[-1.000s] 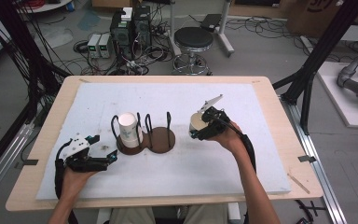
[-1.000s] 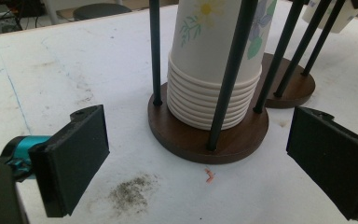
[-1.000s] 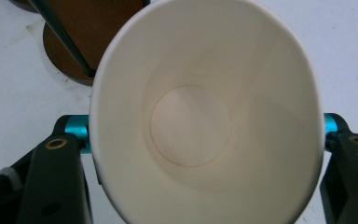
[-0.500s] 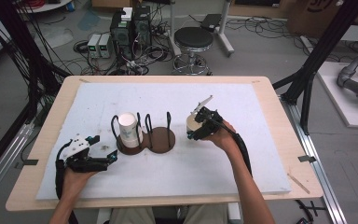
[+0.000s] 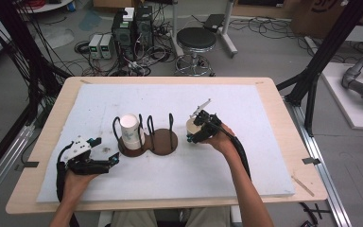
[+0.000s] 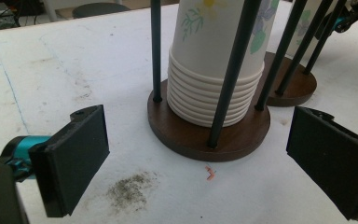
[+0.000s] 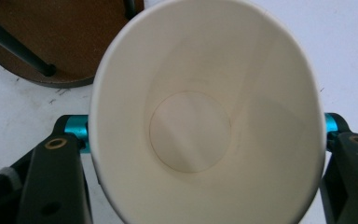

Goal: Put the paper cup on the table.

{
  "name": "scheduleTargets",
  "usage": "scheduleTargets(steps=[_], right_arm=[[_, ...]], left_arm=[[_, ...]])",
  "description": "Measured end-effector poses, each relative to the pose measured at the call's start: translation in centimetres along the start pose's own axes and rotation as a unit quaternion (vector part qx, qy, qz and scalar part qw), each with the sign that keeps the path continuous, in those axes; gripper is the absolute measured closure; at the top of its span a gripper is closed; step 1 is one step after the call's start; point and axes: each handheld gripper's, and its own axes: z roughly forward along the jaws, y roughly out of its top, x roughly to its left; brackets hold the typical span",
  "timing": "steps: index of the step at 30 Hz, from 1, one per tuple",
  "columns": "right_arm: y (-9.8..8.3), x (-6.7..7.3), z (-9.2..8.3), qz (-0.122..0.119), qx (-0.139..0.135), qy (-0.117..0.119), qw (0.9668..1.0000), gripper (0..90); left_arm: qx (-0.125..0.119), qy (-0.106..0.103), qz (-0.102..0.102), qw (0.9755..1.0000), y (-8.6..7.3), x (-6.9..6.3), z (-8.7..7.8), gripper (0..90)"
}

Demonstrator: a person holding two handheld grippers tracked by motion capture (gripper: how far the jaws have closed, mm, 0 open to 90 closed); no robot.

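The landmark here is the dark wooden cup holder (image 5: 152,142), a double rack with two round bases joined side by side and thin black upright rods rising from each. It stands on the white foam mat (image 5: 246,156) that covers the table.

The holder's left bay carries a nested stack of paper cups (image 5: 131,130). In the left gripper view the stack (image 6: 220,60) stands upright between the rods, with many rolled rims layered at its foot and a green and purple flower print on the outermost cup. The holder's right bay (image 5: 163,141) has bare wood showing on its base.

Just to the right of the holder, the right gripper (image 5: 199,128) holds a single paper cup (image 5: 193,126), with its jaws clamped on the cup's sides. In the right gripper view this cup (image 7: 205,116) has its mouth squeezed into an oval, its white inside has nothing in it, and the edge of the holder's base (image 7: 51,42) lies close beside it at upper left.

The left gripper (image 5: 105,162) lies low over the mat in front of and to the left of the holder, pointing at the stack. Its jaws stand wide apart with nothing between them. A grey smudge (image 6: 130,190) and a small orange scrap (image 6: 209,173) mark the mat just in front of the holder's left base.
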Motion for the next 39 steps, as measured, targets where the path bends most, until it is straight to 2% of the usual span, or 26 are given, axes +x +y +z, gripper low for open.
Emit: scheduleTargets(steps=[5,9,12,20,26,31,34,39], right_arm=[[-0.1,0.0,0.0,0.003,-0.002,0.002,1.0000,28.5],[-0.3,-0.1,0.3,0.004,-0.002,0.001,1.0000,20.3],[-0.7,-0.2,0.6,0.017,-0.007,0.003,0.9998,15.4],[-1.7,-0.4,0.8,0.027,-0.013,0.003,0.9995,15.3],[-3.4,0.1,0.0,0.032,-0.040,-0.008,0.9987,15.4],[-5.9,0.6,-1.1,0.052,-0.076,-0.023,0.9955,15.4],[-7.3,0.7,-1.8,0.069,-0.107,-0.022,0.9916,15.5],[-9.2,1.1,-2.4,0.075,-0.142,-0.040,0.9863,15.5]], left_arm=[[-0.001,-0.002,-0.001,1.0000,0.0,0.0,0.0,5.6],[-0.001,-0.006,0.000,1.0000,0.0,0.0,0.0,5.6],[-0.001,-0.006,-0.001,1.0000,0.0,0.1,0.0,5.6],[-0.001,-0.006,-0.002,1.0000,0.0,0.1,0.0,5.6],[-0.004,-0.004,-0.004,1.0000,-0.1,0.1,0.0,5.6],[-0.003,-0.004,-0.003,1.0000,0.0,0.1,0.0,5.5],[-0.003,-0.004,-0.005,1.0000,0.0,0.1,0.0,5.5],[-0.006,-0.001,-0.009,0.9999,-0.1,0.2,-0.1,5.5]])
